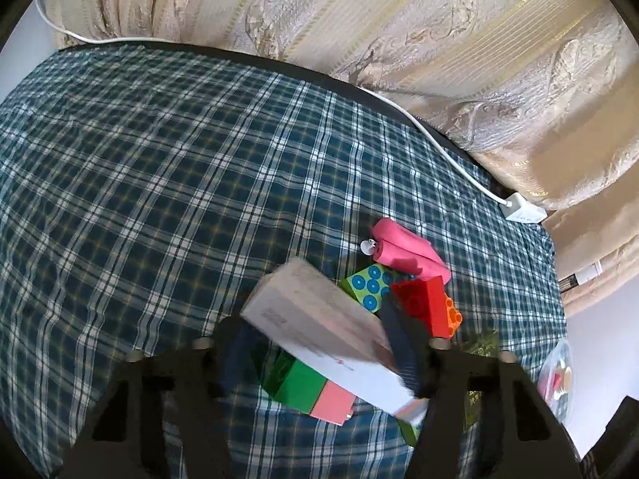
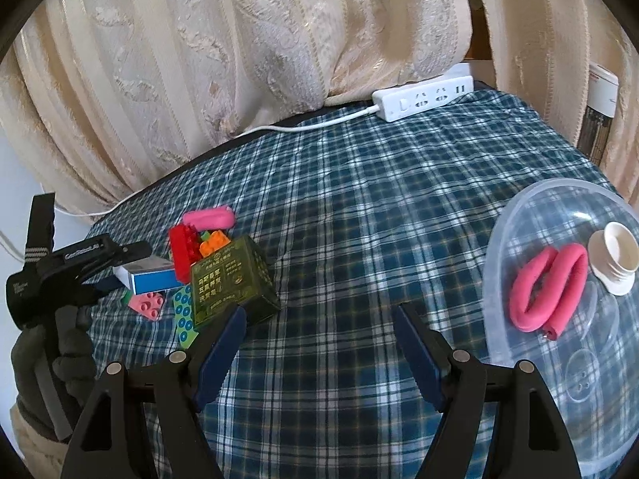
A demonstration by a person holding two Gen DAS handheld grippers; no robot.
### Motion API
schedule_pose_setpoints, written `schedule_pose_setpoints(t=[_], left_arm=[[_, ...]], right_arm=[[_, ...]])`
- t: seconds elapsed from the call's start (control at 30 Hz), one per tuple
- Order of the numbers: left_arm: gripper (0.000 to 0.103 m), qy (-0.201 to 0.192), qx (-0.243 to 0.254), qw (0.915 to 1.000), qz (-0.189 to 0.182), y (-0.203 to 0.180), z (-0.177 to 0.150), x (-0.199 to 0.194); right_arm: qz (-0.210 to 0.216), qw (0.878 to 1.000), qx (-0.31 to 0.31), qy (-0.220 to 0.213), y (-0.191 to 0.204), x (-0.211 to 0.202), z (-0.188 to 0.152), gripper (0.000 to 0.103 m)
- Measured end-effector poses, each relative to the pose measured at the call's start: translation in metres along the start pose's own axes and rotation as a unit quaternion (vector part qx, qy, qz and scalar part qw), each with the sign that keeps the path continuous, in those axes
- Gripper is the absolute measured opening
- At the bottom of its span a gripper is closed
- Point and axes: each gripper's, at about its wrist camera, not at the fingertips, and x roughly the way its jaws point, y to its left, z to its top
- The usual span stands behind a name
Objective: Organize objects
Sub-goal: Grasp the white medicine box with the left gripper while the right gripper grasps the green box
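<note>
My left gripper (image 1: 315, 319) is shut on a white box (image 1: 319, 331), which sits tilted between the pads above a green brick (image 1: 297, 383) and a pink brick (image 1: 333, 401). Just beyond lie a pink foam roller (image 1: 407, 251), a green tile with blue dots (image 1: 371, 283), a red brick (image 1: 427, 299) and an orange brick (image 1: 453, 313). In the right wrist view the same pile sits at the left, beside a dark green box (image 2: 229, 279). My right gripper (image 2: 319, 311) is open and holds nothing, above the plaid cloth (image 2: 359, 207).
A clear plastic container (image 2: 579, 379) at the right holds a bent pink foam roller (image 2: 547, 287) and a white cap-like piece (image 2: 615, 255). A white power strip (image 2: 423, 95) and its cable lie along the far edge under cream curtains (image 2: 239, 40). A gloved hand (image 2: 48, 359) holds the left gripper.
</note>
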Motion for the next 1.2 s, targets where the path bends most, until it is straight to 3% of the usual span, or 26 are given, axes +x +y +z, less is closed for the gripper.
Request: schedule_pose_setpoints(t=[0.2, 0.47, 0.93, 1.2], left_arm=[[0.035, 0.005, -0.013, 0.9994, -0.031, 0.007, 0.001, 0.001], [0.026, -0.017, 0.014, 0.9987, -0.046, -0.003, 0.000, -0.017], [0.026, -0.030, 0.049, 0.9979, -0.031, -0.015, -0.005, -0.021], [0.027, -0.011, 0.054, 0.9982, -0.026, -0.018, -0.012, -0.011]], right_arm=[[0.002, 1.000, -0.012, 0.009, 0.010, 0.009, 0.001, 0.080], [0.007, 0.999, -0.039, 0.023, 0.029, 0.021, 0.002, 0.080], [0.010, 0.996, -0.084, 0.037, 0.060, 0.049, 0.011, 0.080], [0.010, 0.995, -0.092, 0.037, 0.066, 0.058, 0.013, 0.080]])
